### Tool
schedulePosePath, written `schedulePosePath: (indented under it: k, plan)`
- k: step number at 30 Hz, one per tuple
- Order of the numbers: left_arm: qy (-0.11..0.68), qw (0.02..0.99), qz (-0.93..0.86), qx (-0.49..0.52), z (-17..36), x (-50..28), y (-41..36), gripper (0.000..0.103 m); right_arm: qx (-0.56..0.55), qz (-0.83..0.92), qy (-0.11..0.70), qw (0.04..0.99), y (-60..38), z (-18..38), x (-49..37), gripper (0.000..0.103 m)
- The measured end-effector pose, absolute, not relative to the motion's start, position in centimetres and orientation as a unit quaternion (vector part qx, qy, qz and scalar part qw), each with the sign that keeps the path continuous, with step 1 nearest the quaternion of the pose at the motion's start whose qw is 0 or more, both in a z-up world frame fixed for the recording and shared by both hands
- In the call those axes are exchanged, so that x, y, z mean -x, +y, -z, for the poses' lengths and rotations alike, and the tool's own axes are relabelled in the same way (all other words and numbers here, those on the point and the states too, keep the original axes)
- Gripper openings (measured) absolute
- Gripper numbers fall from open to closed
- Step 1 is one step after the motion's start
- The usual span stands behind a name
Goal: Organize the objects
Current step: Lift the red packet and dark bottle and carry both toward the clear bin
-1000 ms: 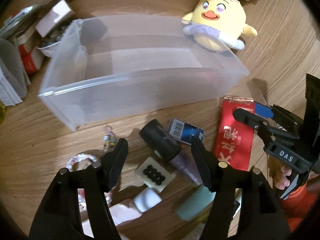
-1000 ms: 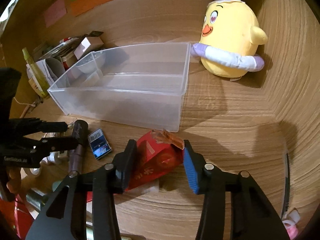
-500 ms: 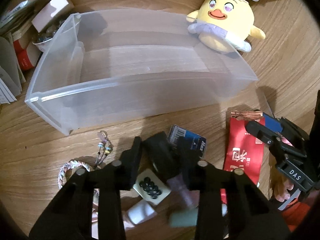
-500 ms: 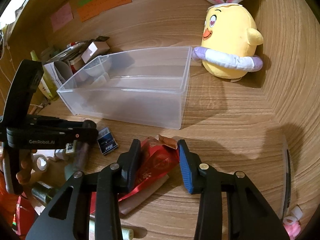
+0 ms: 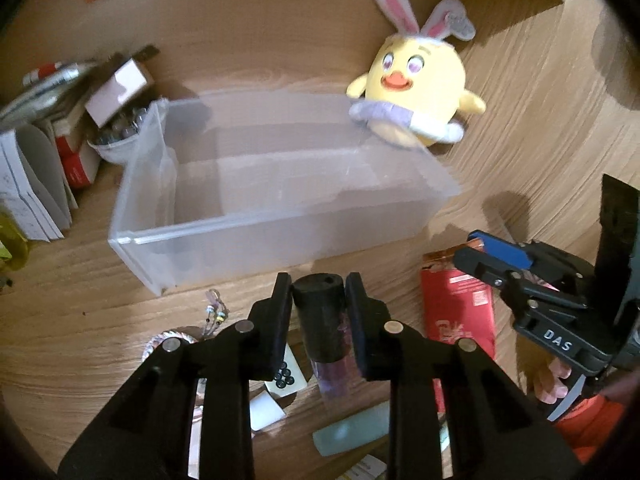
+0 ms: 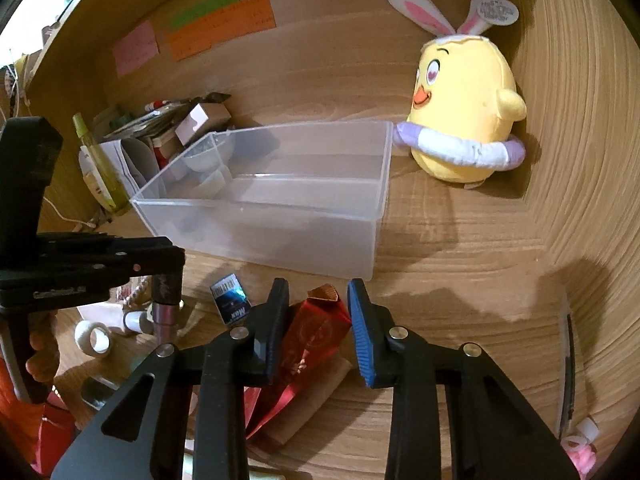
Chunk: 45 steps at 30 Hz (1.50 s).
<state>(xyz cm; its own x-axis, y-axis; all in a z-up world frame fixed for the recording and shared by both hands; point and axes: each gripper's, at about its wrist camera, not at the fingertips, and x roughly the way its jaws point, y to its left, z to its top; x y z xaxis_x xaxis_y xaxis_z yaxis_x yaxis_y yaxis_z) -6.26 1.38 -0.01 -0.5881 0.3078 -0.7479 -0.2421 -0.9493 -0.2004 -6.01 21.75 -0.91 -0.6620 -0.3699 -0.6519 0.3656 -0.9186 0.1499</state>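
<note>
A: Left gripper (image 5: pixel 318 300)?
B: Jaws are closing, and a dark-capped bottle (image 5: pixel 322 320) is clamped by its black cap between the pads. It is held tilted just in front of the clear bin (image 5: pixel 280 236), above the small clutter on the wooden desk (image 5: pixel 60 320).

A: How is the bottle expected to handle?
B: It is judged light and stiff. The cap looks matte, so slip is thought unlikely; the purple lower part looks like glass or hard plastic, so a drop should be avoided. The cap is the best hold, being wide and rigid.

A: Right gripper (image 6: pixel 318 312)?
B: Jaws are closing around a red foil packet (image 6: pixel 316 332). The packet is seen between the fingers, lying on the desk just in front of the bin's near corner. Firm pad contact cannot be confirmed; a gap is seen on the blue pad side.

A: Packet handling?
B: It is judged light, thin, crinkly and slick, and it buckles when squeezed. It is best taken across the folded top edge, where the foil is doubled.

A: Bin?
B: Nothing is seen inside. The plush chick (image 6: pixel 464 120) is seen at its far right corner.
</note>
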Motion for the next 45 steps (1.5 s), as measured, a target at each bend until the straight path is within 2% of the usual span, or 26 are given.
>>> schedulePosePath:
  k: [11, 19, 45]
  plan:
    - [-0.044, 0.151, -0.910, 0.383, -2.6, 4.6, 0.6, 0.025, -0.326, 0.923, 0.005, 0.206, 20.8, -1.1, 5.6, 0.025]
    - [-0.039, 0.144, -0.918, 0.367, -3.3, 3.9, 0.3, 0.025, -0.346, 0.913, 0.017, 0.213, 19.7, 0.3, 6.2, 0.025]
    - [-0.058, 0.137, -0.940, 0.306, -8.1, 4.4, -1.2, 0.025, -0.239, 0.944, -0.013, 0.226, 20.1, -8.3, 6.4, 0.024]
